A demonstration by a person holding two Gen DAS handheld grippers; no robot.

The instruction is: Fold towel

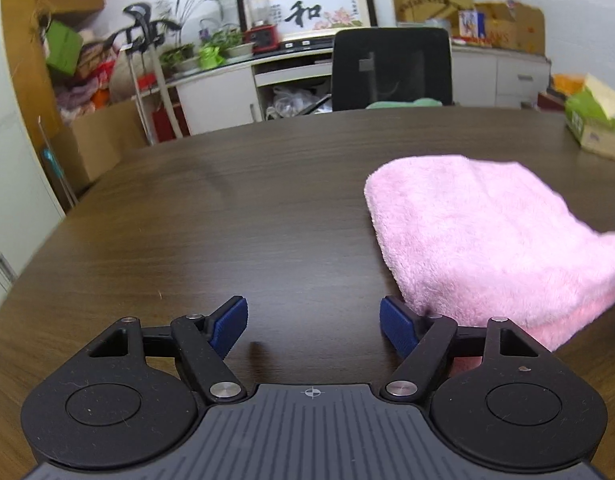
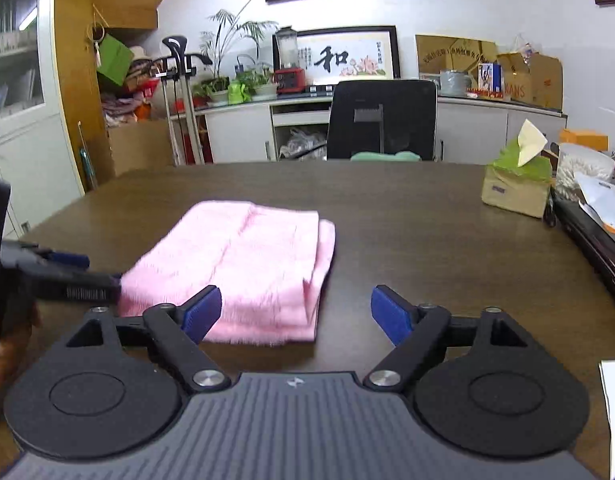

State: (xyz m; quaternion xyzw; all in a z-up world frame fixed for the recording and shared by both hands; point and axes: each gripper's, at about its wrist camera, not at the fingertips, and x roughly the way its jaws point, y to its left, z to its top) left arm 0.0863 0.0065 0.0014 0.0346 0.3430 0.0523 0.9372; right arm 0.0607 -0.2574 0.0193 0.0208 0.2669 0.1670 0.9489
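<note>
Folded pink towel (image 2: 243,264) lies on the table (image 2: 407,232), ahead-left of the right claw (image 2: 295,314), which is spread and empty. Left claw (image 1: 313,326) likewise spread; towel's right side is cut off in its view, near edge hidden behind its right finger (image 1: 399,326).

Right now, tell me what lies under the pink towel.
The pink towel lies folded in layers on the dark wooden table, which shows all around it. Anything between its layers or beneath it is covered and cannot be seen. Both claws, left and right, are open, holding nothing.
</note>
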